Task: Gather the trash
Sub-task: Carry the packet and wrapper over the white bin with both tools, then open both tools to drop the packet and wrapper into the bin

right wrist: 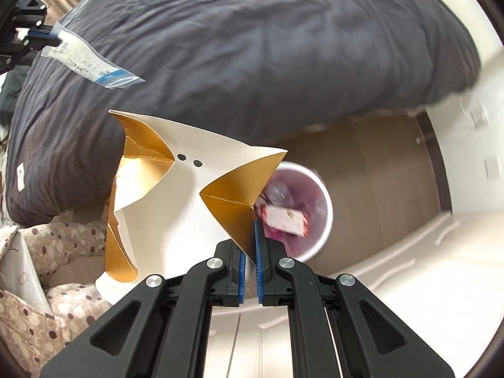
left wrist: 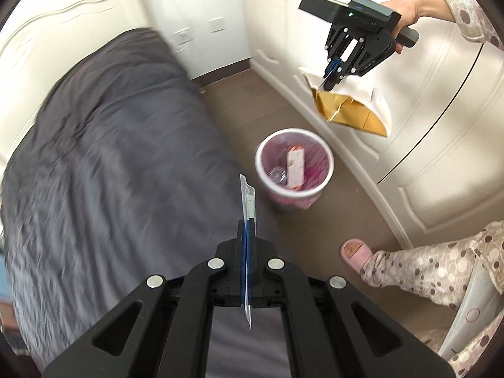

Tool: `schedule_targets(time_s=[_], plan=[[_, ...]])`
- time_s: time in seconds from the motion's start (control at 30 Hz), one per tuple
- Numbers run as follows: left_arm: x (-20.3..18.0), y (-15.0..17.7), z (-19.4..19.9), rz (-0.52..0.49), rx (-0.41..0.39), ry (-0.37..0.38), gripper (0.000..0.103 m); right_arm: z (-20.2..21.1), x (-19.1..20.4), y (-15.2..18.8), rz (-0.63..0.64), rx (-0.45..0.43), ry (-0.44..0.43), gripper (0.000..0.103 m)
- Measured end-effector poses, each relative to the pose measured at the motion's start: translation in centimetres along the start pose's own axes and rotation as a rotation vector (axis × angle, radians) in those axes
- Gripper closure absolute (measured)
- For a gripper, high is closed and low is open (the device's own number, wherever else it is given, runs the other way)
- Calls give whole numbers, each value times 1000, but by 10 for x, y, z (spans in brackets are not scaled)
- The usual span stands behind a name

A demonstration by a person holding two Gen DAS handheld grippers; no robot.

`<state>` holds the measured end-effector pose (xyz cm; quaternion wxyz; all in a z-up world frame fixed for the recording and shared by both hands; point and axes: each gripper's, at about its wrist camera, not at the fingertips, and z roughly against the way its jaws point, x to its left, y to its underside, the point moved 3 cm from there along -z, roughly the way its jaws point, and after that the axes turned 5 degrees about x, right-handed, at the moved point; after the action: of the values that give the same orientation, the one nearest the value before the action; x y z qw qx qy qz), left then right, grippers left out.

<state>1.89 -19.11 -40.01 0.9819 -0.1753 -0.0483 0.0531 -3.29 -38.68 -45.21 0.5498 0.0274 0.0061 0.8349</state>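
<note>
My left gripper [left wrist: 247,223] is shut on a thin clear plastic bag [left wrist: 248,200] seen edge-on; the right wrist view shows that printed bag [right wrist: 91,64] hanging flat from the left gripper [right wrist: 52,39] at upper left. My right gripper [right wrist: 251,239] is shut on an opened white-and-gold cardboard box [right wrist: 195,189]. The left wrist view shows the right gripper [left wrist: 329,83] holding this box [left wrist: 352,110] in the air to the upper right of a pink bin [left wrist: 294,170]. The white-rimmed bin [right wrist: 327,214] stands on the floor with a pink-and-white carton [right wrist: 285,219] and other wrappers inside.
A bed with a dark grey cover [left wrist: 110,157] fills the left side. White wardrobe doors [left wrist: 441,126] line the right. The person's slippered foot [left wrist: 356,252] and spotted pyjama leg [left wrist: 425,271] stand on the brown floor [left wrist: 252,104] beside the bin.
</note>
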Motion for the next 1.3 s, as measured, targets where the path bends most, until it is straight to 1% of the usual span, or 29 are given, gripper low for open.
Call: schedule_targets(time_s=[0.07, 0.1, 0.2, 0.33, 0.47, 0.53, 0.6, 0.63, 0.67, 0.7, 0.73, 0.77, 0.8, 0.83, 0.87, 0.9, 0.97, 1.0, 1.03, 1.1, 1.2, 1.3], plan=[[-12, -32, -25, -37, -4, 29, 103, -16, -24, 17, -32, 8, -1, 98], [-16, -41, -33, -48, -4, 40, 103, -23, -31, 22, -43, 10, -2, 98], [-34, -81, -74, -98, -1, 77, 103, -50, -57, 38, -79, 17, -19, 98], [-53, -118, -122, -128, -3, 123, 103, -91, -85, 51, -97, 25, -33, 98], [-70, -142, -173, -156, 5, 150, 103, -130, -105, 55, -99, 27, -47, 98], [-74, -148, -197, -164, 13, 152, 103, -147, -113, 57, -93, 25, -51, 98], [-78, -150, -217, -168, 17, 139, 103, -162, -118, 56, -86, 19, -49, 95], [-79, -151, -225, -167, 22, 143, 101, -170, -121, 56, -84, 15, -43, 90], [-80, -150, -234, -167, 33, 150, 90, -176, -122, 56, -82, 15, -44, 70], [-82, -148, -244, -170, 39, 146, 68, -182, -121, 53, -76, 6, -40, 55], [-82, -150, -251, -173, 38, 140, 54, -189, -120, 53, -60, -5, -25, 51], [-83, -150, -255, -178, 31, 134, 33, -195, -121, 54, -51, -3, -12, 47], [-85, -148, -259, -184, 15, 126, 25, -200, -121, 54, -47, 2, -4, 43], [-88, -147, -264, -193, 5, 119, 22, -205, -121, 54, -46, 6, -1, 40], [-89, -148, -266, -202, 1, 108, 13, -207, -121, 55, -42, 9, 10, 33], [-91, -149, -269, -216, -4, 83, 7, -209, -119, 56, -31, 13, 28, 26], [-93, -152, -273, -239, 8, 52, 7, -205, -114, 60, 5, 8, 45, 21], [-94, -153, -274, -249, 31, 50, 7, -201, -109, 64, 19, 4, 42, 12], [-95, -155, -274, -256, 48, 42, 7, -194, -105, 68, 36, 1, 45, 9], [-94, -156, -268, -268, 58, 26, 7, -184, -104, 72, 70, -9, 66, 7], [-91, -158, -252, -283, 56, 20, 7, -158, -99, 79, 94, -16, 89, 7], [-84, -161, -234, -293, 55, 18, 7, -127, -97, 85, 83, -65, 105, 7]])
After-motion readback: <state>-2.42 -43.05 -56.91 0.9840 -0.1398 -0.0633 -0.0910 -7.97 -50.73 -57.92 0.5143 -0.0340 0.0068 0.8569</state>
